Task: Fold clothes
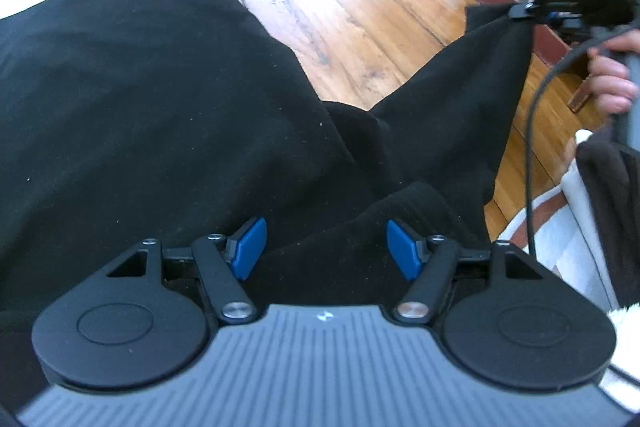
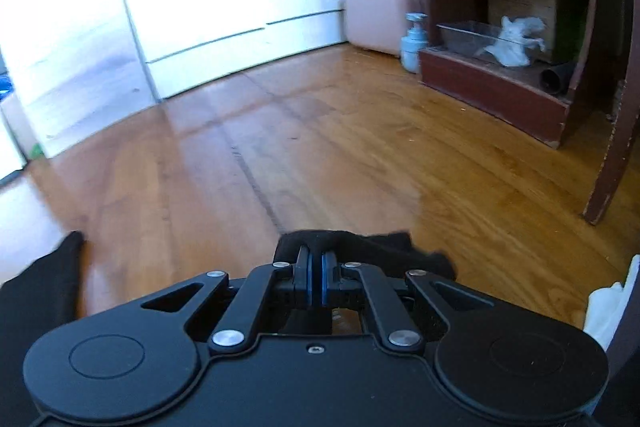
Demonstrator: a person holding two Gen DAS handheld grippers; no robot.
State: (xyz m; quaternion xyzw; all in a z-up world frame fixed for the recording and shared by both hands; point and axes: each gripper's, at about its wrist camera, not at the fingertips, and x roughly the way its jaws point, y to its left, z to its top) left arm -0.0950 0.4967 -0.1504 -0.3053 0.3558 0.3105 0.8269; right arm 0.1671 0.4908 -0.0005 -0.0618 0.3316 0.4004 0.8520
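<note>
Right hand-held gripper [image 2: 316,273]: blue pads pressed together, pinching a bunched edge of the black garment [image 1: 160,107] and holding it raised above the wooden floor [image 2: 320,155].
Left hand-held gripper [image 1: 326,247]: blue pads spread apart, hovering just over the cloth, gripping nothing.
Black garment: lies spread across the floor, one corner pulled up taut.
Hand [image 1: 612,83]: wraps the right handle.

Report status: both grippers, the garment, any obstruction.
Right gripper shut on black garment, corner lifted. Left gripper open above the cloth, gripping nothing. Wooden floor ahead, nothing in the way.
</note>
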